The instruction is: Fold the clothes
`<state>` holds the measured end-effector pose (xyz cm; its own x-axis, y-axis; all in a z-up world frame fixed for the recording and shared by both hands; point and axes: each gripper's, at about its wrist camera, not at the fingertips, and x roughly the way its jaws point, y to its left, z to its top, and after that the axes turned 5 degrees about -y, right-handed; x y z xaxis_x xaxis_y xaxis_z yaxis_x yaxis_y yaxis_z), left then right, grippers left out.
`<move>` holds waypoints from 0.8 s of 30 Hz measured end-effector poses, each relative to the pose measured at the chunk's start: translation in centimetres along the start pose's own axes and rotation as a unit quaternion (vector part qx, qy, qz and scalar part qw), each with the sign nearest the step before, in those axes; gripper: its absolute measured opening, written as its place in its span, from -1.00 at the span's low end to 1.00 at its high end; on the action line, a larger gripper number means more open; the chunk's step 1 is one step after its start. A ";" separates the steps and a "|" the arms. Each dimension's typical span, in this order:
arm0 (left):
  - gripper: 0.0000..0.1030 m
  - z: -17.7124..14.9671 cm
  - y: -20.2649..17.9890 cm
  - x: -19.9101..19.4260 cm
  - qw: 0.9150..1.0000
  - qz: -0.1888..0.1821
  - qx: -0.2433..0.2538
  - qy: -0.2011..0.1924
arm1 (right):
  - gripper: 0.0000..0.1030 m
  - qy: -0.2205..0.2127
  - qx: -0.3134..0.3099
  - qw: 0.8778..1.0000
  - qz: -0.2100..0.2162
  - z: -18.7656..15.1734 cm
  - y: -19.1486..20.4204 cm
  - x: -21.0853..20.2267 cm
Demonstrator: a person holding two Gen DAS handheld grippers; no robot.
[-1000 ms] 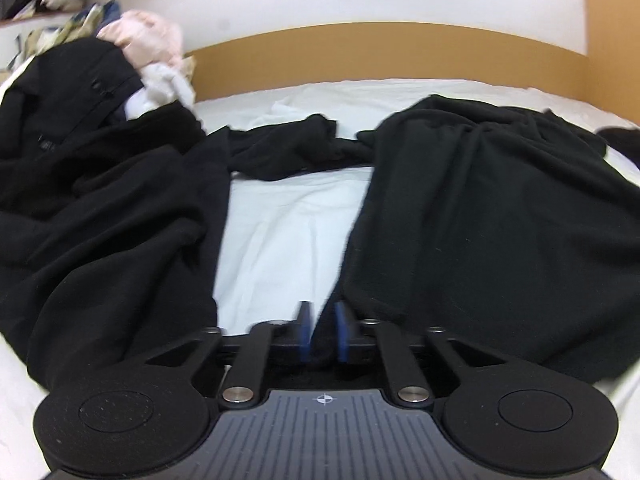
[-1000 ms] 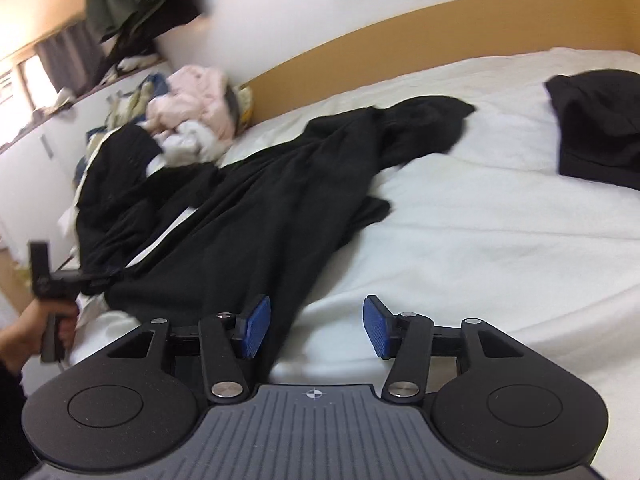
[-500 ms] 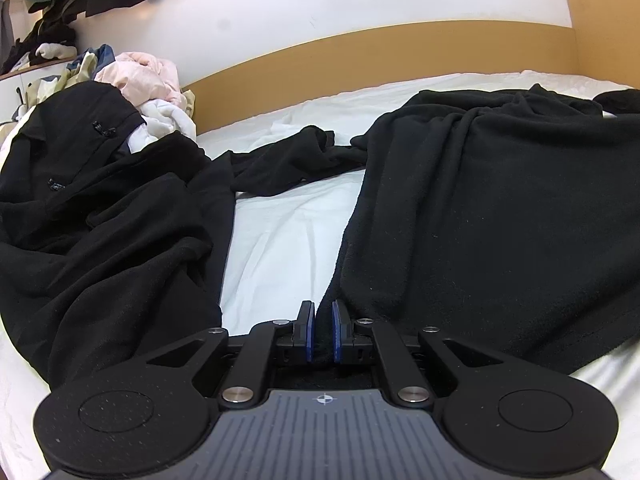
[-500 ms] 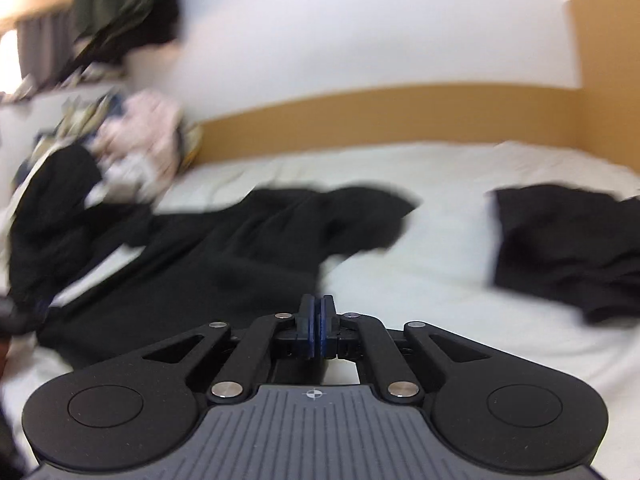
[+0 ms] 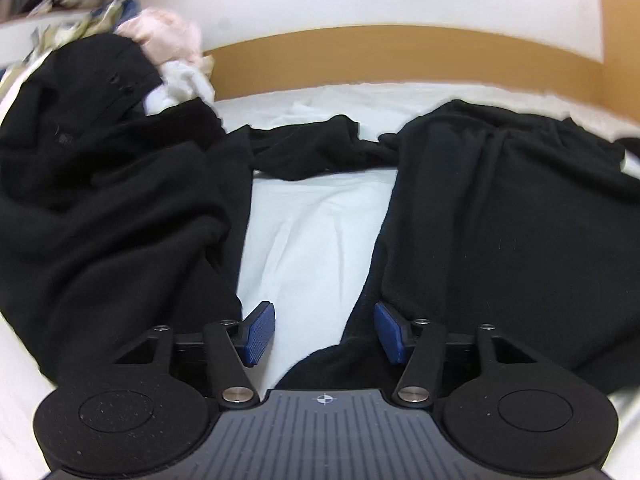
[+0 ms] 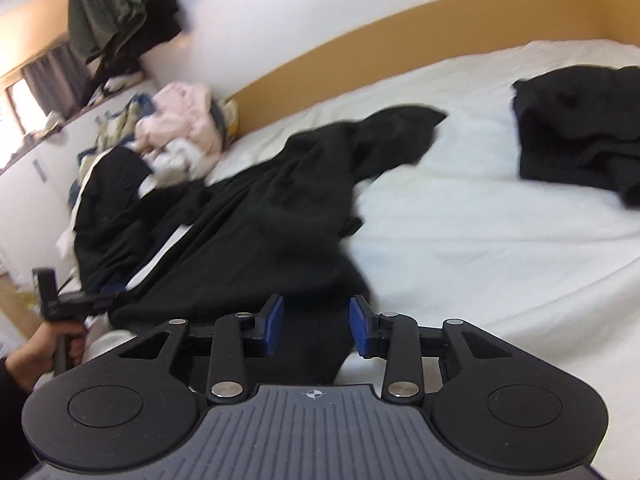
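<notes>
The right wrist view gives way more of the room: you can see the person's left hand [image 6: 38, 350] low at the left edge, wrapped round the handle of the left gripper [image 6: 114, 295], plus a second black garment [image 6: 580, 136] lying on its own at the far right of the white sheet [image 6: 500, 240], well apart from the rest. There are also dark clothes hanging [image 6: 116, 12] up on the wall. The left wrist view shows none of that, just a close look down the bed.

Count: two grippers, one hand visible, one heap of mixed laundry [image 5: 160, 44] (pink and white stuff) by the wooden headboard [image 5: 400, 56].

The long black garment [image 5: 500, 232] is spread across the sheet, running up from both grippers towards the heap, with a strip of bare sheet showing between its two halves.

Left gripper [image 5: 324, 336]: blue pads spread and opening, angled down at the bed, the hem of the black fabric lying between them but not pinched. Right gripper [image 6: 316, 326]: pads also apart and opening, black fabric between them, not clamped as far as I can tell. It's tilted down too, and the frame is a bit blurry.
</notes>
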<state>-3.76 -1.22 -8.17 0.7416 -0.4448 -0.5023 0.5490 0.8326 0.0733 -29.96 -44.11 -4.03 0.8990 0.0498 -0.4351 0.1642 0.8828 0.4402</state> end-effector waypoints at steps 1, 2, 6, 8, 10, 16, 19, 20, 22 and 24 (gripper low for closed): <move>-0.29 0.0 -0.1 0.0 1.000 -0.008 -0.002 0.000 | -0.26 0.015 -0.010 1.000 0.001 -0.2 0.3 0.5; -0.42 0.0 -0.3 0.0 1.000 -0.013 -0.002 -0.001 | -0.26 0.033 -0.017 0.999 0.003 -0.5 0.7 1.1; -0.81 -0.1 -1.9 0.0 0.999 -0.013 0.026 -0.014 | -0.23 0.050 -0.034 0.998 0.006 -1.7 1.9 1.4; -0.91 -0.1 -2.4 -0.1 0.999 -0.010 0.029 -0.021 | -0.82 0.048 -0.036 0.998 -0.006 -1.8 2.3 1.2; -0.94 0.1 -2.4 -0.9 0.999 -0.004 0.010 -0.038 | -0.94 0.040 -0.051 0.998 -0.018 -1.8 3.0 0.6; -0.95 2.0 -1.4 -8.4 0.995 -0.029 -0.019 -0.092 | -0.97 -0.042 -0.087 0.994 -0.046 -1.4 4.8 -6.7; -0.94 0.8 -1.5 -9.8 0.997 -0.043 -0.005 -0.069 | -0.96 -0.007 -0.089 0.994 -0.058 -3.2 4.1 -7.2; -0.85 0.5 -1.5 -9.7 0.997 -0.038 -0.005 -0.066 | -0.94 0.011 -0.098 0.993 -0.071 -3.8 4.1 -6.6; -0.74 0.1 -1.5 -9.4 0.998 -0.026 -0.007 -0.061 | -0.82 0.035 -0.089 0.993 -0.070 -4.4 3.9 -5.6; -0.36 0.4 -1.5 -8.5 0.997 -0.001 -0.006 -0.071 | -0.46 0.036 -0.031 0.999 -0.022 -4.6 3.5 -5.0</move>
<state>-10.73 1.13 -3.65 0.7883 -0.4879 -0.3748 0.5464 0.8353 0.0619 -35.80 -39.08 -3.93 0.8600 0.0418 -0.5085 0.1755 0.9116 0.3718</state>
